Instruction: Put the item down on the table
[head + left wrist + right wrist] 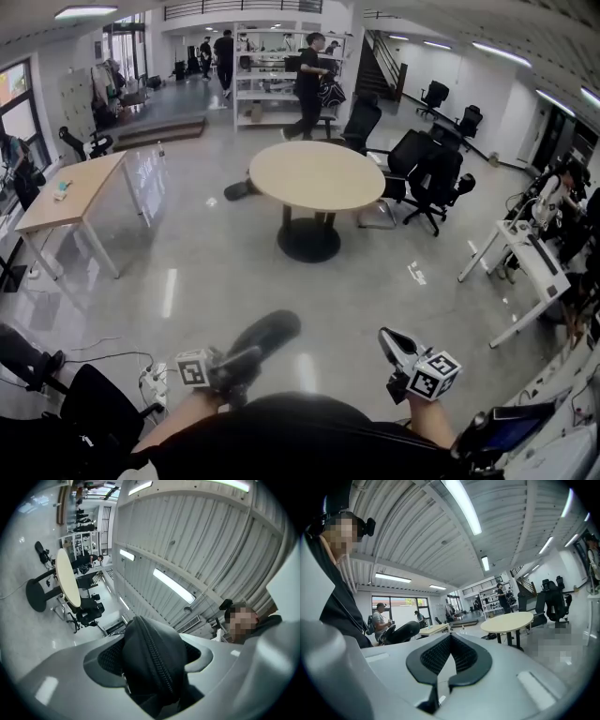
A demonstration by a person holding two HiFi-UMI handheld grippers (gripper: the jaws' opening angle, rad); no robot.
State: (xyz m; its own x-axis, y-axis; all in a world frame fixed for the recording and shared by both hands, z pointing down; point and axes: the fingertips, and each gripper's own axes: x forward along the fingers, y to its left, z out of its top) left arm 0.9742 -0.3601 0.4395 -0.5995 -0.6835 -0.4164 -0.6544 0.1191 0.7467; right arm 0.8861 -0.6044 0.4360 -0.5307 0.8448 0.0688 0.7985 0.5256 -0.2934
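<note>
Head view high, facing down, gripper views low, tilted upward, all sharing round table (317, 175)

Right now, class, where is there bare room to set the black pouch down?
The round table top is wholly bare; office chairs crowd its right side. The wooden desk is free apart from small items at one end.

Black shirt (300, 439); grey left gripper (246, 364) and right gripper (389, 339) bear black-and-white marker cubes (194, 368)

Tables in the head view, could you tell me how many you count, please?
3: a round table at centre, a wooden table at left, a white desk at right. Others may be hidden.
</note>
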